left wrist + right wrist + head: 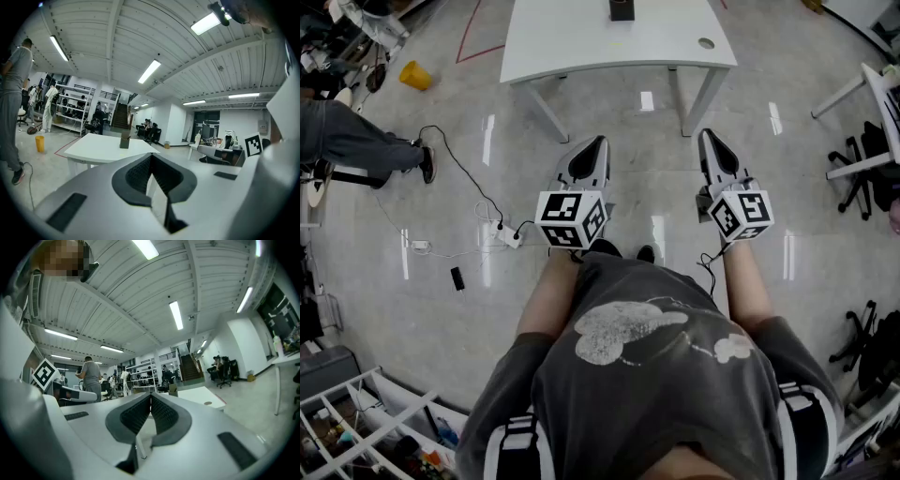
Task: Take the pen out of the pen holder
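My left gripper (596,142) and my right gripper (707,136) are both closed and empty, each pair of jaws pressed together. I hold them side by side, a gap between them, pointing forward over the grey floor (656,187). Ahead stands a white table (581,37). The dark pen holder (622,9) sits upright at its far middle, well apart from both grippers. I cannot make out the pen.

Left gripper (598,142), right gripper (707,137): side by side, roughly level, pointing far; both jaws together, empty.
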`<state>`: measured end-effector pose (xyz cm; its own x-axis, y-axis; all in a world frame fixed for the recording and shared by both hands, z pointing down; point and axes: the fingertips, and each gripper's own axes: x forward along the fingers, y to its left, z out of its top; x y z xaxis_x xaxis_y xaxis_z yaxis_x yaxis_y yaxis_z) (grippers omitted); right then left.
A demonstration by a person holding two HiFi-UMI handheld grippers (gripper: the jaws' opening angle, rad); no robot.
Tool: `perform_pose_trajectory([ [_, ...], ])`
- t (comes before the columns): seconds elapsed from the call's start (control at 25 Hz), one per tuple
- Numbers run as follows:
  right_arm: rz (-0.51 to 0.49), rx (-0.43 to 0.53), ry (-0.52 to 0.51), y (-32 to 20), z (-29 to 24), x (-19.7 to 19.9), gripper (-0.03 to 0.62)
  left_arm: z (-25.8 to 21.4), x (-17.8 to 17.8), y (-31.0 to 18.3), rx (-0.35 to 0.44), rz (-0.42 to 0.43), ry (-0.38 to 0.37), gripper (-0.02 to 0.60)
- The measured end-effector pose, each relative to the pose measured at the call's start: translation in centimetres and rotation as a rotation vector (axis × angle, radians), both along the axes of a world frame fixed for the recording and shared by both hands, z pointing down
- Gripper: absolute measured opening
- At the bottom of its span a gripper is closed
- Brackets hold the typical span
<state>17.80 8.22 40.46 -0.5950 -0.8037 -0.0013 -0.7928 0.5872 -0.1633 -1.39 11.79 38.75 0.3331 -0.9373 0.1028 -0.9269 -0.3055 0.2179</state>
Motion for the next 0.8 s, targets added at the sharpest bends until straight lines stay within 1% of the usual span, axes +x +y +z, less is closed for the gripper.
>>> perform_pose_trajectory([
  [0.16,0.005,-0.016,0.002,0.4,0.4,-0.1,0.008,0.4,0.1,0.5,-0.013,0.017,-0.008,0.008],
  [0.4,0.013,-0.029,0.028,-0.6,1.1,-0.6,0.008,1.1,-0.4,-1.3,-0.009,0.033,0.017,0.008],
  [0.6,0.054,-0.027,0.051,-2.8,1.0,-1.2,0.008,1.1,-1.2,-4.7,-0.001,0.078,0.035,0.008],
  [0.8,0.065,-0.031,0.068,-6.4,0.8,-2.5,0.008,1.1,-2.3,-9.0,-0.001,0.098,0.046,0.008],
])
